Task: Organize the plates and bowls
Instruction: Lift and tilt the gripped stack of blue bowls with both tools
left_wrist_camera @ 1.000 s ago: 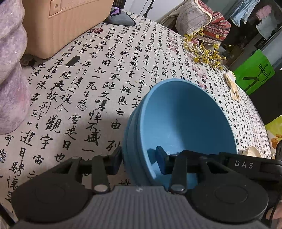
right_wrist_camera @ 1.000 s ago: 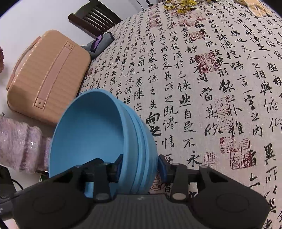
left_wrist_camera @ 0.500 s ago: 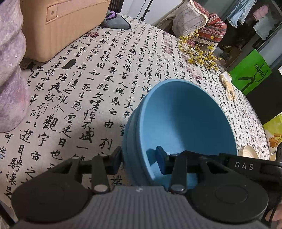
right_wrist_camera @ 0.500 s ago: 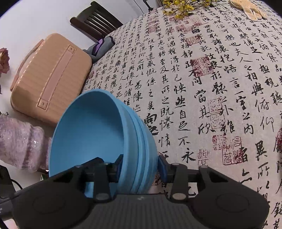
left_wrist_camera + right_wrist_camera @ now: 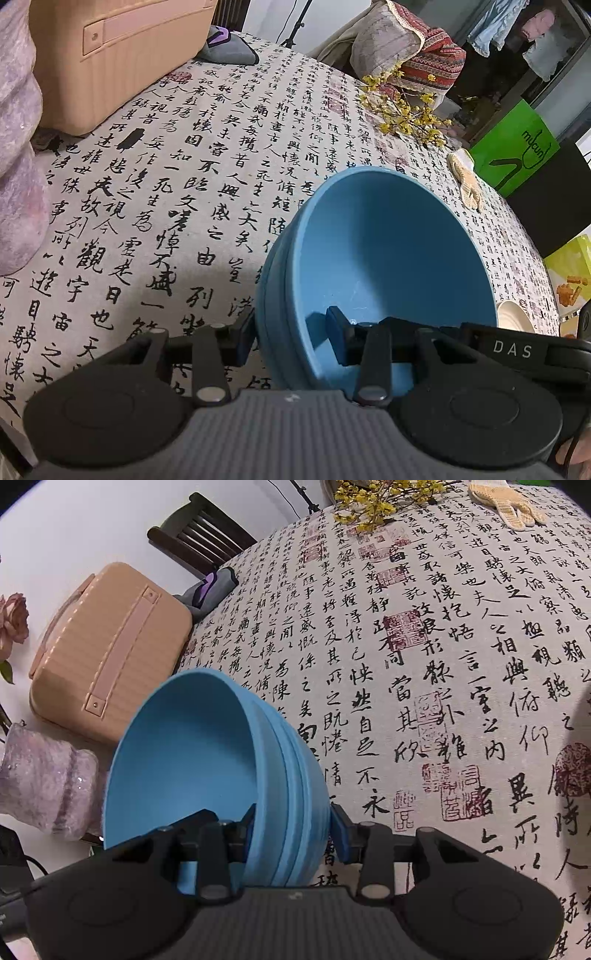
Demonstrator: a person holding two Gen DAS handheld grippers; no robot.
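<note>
The left gripper (image 5: 291,334), low in its frame, points steeply downward with its jaws clamped across a blue bowl stack (image 5: 388,258), while the right gripper (image 5: 293,829), likewise low and angled down, clamps the stack's opposite rim.

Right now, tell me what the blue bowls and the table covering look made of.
Blue bowls: probably matte plastic or melamine; the colour is uniform, with soft shading and no glassy highlights, though matte-glazed ceramic is possible.
Table covering: woven cloth, likely linen or cotton; a coarse beige surface printed with black calligraphy and red seals.
</note>
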